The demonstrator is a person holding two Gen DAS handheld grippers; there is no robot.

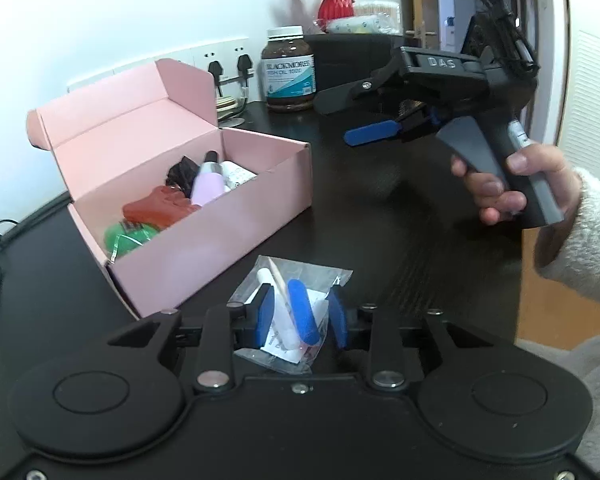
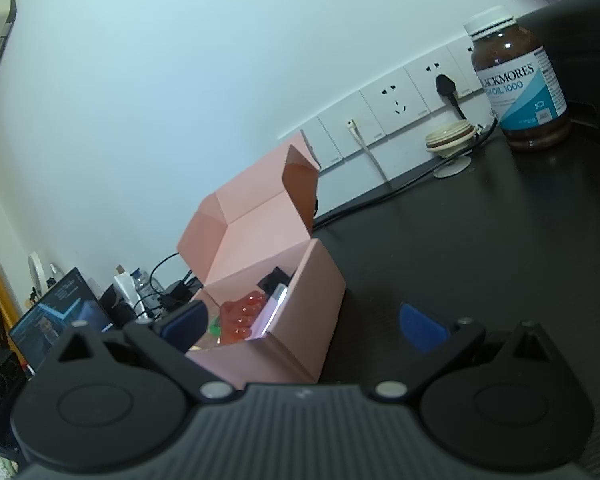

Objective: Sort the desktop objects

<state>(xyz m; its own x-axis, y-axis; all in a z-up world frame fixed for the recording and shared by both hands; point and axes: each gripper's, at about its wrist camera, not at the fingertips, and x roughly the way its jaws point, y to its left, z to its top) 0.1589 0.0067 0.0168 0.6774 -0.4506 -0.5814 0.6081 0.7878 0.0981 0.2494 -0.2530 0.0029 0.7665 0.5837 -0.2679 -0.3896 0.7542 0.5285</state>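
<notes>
Behind left hand-held gripper (image 1: 300, 316) fingers, half-hidden plastic packet (image 1: 296, 280)

The open box (image 1: 204, 216) is pale pink, and inside it lie a lilac bottle (image 1: 207, 184), a red-brown piece (image 1: 160, 208) and something green (image 1: 130, 236). The desk (image 1: 380, 216) is black. The brown jar (image 2: 518, 80) has a white cap and a white-and-blue label, and the vase (image 1: 336, 0) is red with orange flowers.

Clear plastic packet (image 1: 290, 312) with a blue item inside is sitting between the left fingers (image 1: 265, 316). Pink box (image 1: 204, 232) is sitting open on the desk (image 1: 380, 216), holding red, green, lilac and black items.
</notes>
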